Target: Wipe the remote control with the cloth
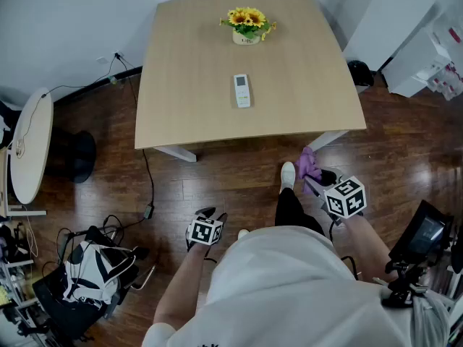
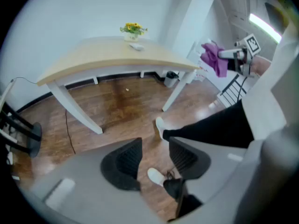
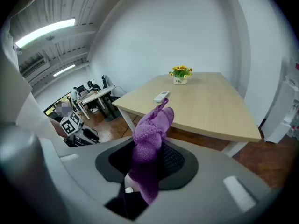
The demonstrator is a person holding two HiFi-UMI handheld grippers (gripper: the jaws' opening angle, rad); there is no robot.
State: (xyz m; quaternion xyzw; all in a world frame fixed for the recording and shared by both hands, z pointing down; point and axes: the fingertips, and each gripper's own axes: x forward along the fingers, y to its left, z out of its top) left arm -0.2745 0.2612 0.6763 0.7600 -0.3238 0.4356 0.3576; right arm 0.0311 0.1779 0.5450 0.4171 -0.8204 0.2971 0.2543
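A white remote control (image 1: 242, 90) lies flat near the middle of the wooden table (image 1: 188, 85); it also shows as the remote (image 2: 137, 47) in the left gripper view and the remote (image 3: 161, 96) in the right gripper view. My right gripper (image 1: 315, 179) hangs below the table's front edge, shut on a purple cloth (image 1: 309, 163); the cloth (image 3: 152, 134) stands bunched up between its jaws. My left gripper (image 1: 210, 214) is held low over the wooden floor, pointing steeply down. Its jaws stand apart with only floor and a shoe showing between them, so the left gripper (image 2: 154, 158) is open.
A pot of yellow flowers (image 1: 247, 26) stands at the table's far side. A round white side table (image 1: 29, 143), a backpack (image 1: 94, 273) and a floor cable (image 1: 148, 186) are at left. A black bin (image 1: 359, 72) and white cabinet (image 1: 423, 56) stand at right.
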